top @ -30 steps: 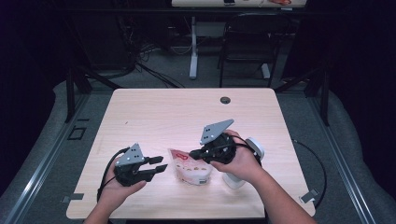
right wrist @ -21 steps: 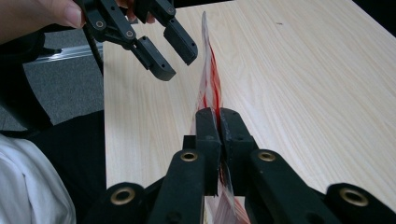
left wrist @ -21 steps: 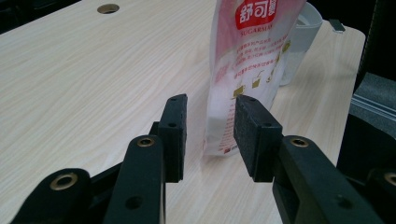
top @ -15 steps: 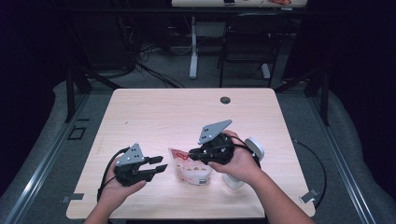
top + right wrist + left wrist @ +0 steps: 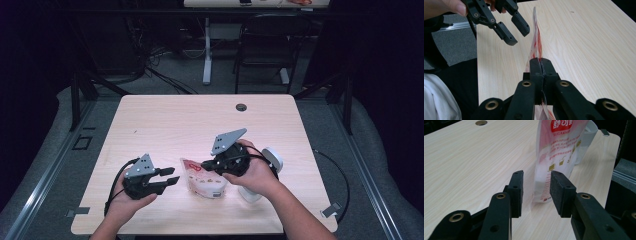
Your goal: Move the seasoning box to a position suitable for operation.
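Currently the right gripper (image 5: 206,164) is clenched on the top edge of a sugar pouch (image 5: 202,179), a white and red stand-up bag with printed lettering. In the right gripper view the two black pads meet with the thin film of the pouch (image 5: 537,47) pinched between them, seen edge-on and running away from the jaws. The jaws closed further within the last half second and are now fully pressed on the film.

The pouch stands on the surface (image 5: 200,125) near the front edge, roughly midway between the left and right edges, leaning slightly. Just behind it, toward the right edge, sits a translucent white container (image 5: 270,159); in the left gripper view its rim (image 5: 590,135) shows past the pouch (image 5: 556,157).

The left gripper (image 5: 170,179) is released: its jaws stand apart with nothing between the pads. It is held level, just left of the pouch, jaws pointing at the lower part of the bag without touching it. In the left gripper view the pouch base lies beyond the gap between the pads. The jaws opened slightly further within the last half second. In the right gripper view the left gripper (image 5: 514,28) hangs beside the pouch edge.

A round cable hole (image 5: 241,107) lies near the far edge.
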Tool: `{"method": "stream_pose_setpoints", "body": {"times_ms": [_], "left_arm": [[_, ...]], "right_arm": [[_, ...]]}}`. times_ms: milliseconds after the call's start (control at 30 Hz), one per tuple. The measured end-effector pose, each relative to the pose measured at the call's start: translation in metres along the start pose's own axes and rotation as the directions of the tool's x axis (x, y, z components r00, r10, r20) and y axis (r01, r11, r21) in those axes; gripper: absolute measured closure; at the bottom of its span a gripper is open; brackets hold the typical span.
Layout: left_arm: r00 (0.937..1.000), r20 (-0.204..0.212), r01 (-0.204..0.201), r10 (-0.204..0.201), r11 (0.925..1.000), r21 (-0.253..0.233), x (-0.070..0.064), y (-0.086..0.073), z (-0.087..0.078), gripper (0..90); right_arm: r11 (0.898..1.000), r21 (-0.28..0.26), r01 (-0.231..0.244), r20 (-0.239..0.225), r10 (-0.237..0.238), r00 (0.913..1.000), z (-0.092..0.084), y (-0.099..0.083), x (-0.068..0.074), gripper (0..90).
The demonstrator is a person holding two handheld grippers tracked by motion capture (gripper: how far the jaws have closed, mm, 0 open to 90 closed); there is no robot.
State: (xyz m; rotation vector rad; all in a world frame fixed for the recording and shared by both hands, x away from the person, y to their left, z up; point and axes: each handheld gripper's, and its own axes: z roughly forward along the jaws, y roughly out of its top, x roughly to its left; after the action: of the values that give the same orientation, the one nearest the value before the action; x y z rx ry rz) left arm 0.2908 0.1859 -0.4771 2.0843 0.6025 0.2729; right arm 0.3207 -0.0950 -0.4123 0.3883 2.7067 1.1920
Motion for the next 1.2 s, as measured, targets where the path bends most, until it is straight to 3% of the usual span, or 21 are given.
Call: {"method": "stream_pose_setpoints", "body": {"times_ms": [500, 733, 1200], "left_arm": [[1.0000, 0.003, 0.002, -0.002, 0.9999, 0.015, 0.000, -0.004, 0.007, 58.6], [0.9989, 0.045, 0.016, -0.016, 0.9999, -0.004, 0.002, -0.011, 0.016, 51.3], [0.9910, 0.133, 0.014, -0.015, 0.9998, 0.016, 0.003, -0.033, 0.046, 46.7]], "right_arm": [[1.000, -0.019, 0.012, 0.018, -0.011, 0.9998, -0.002, -0.003, 0.002, 90.0], [0.999, -0.041, 0.006, 0.018, -0.006, 0.9998, -0.008, -0.005, 0.001, 90.0], [0.998, -0.052, 0.018, 0.002, -0.018, 0.9998, -0.015, -0.004, 0.004, 90.0]]}}
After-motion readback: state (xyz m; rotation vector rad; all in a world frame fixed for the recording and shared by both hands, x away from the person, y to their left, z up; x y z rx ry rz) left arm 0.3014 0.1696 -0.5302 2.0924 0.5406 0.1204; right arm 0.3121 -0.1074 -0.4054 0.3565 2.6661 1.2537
